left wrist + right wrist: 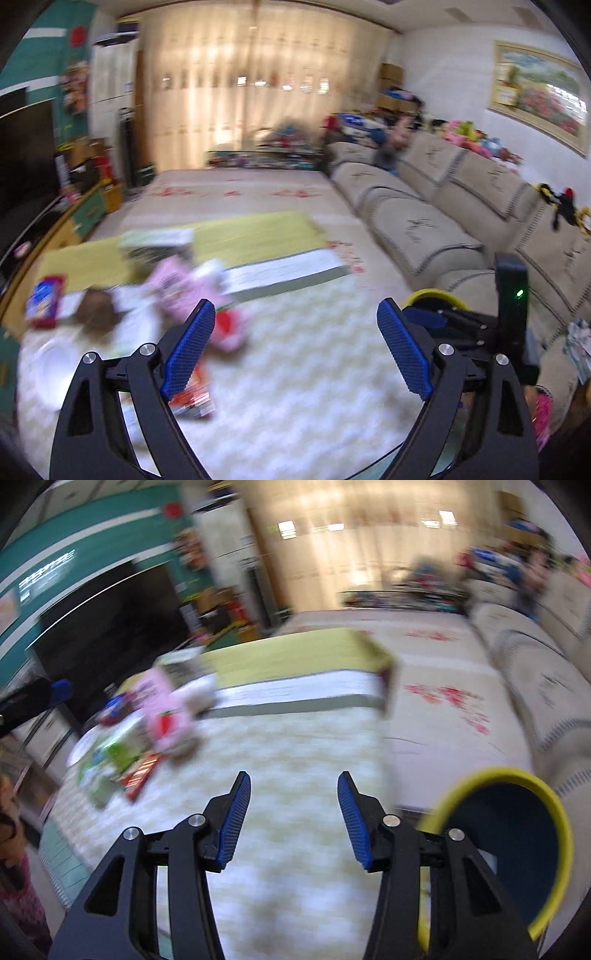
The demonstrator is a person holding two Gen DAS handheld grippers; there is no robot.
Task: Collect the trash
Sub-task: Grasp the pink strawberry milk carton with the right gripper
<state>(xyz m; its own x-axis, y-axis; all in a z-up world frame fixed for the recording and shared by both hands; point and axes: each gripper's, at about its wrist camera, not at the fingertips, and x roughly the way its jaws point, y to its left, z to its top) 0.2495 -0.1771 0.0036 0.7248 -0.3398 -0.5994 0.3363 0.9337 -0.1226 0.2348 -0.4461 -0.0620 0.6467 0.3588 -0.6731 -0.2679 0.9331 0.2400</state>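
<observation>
both tools are shown empty: the left tool [295, 343] spread wide, the right tool [294, 816] partly open. the trash pile [147, 734] lies on the tabletop [295, 760], well apart from the yellow-rimmed bin [517, 842], presumably kept beside the tabletop for drop-offs.

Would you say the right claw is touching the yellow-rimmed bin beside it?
Cannot tell. In the right wrist view the yellow-rimmed bin sits behind the open right claw, overlapping its frame, with blur hiding any gap.
</observation>
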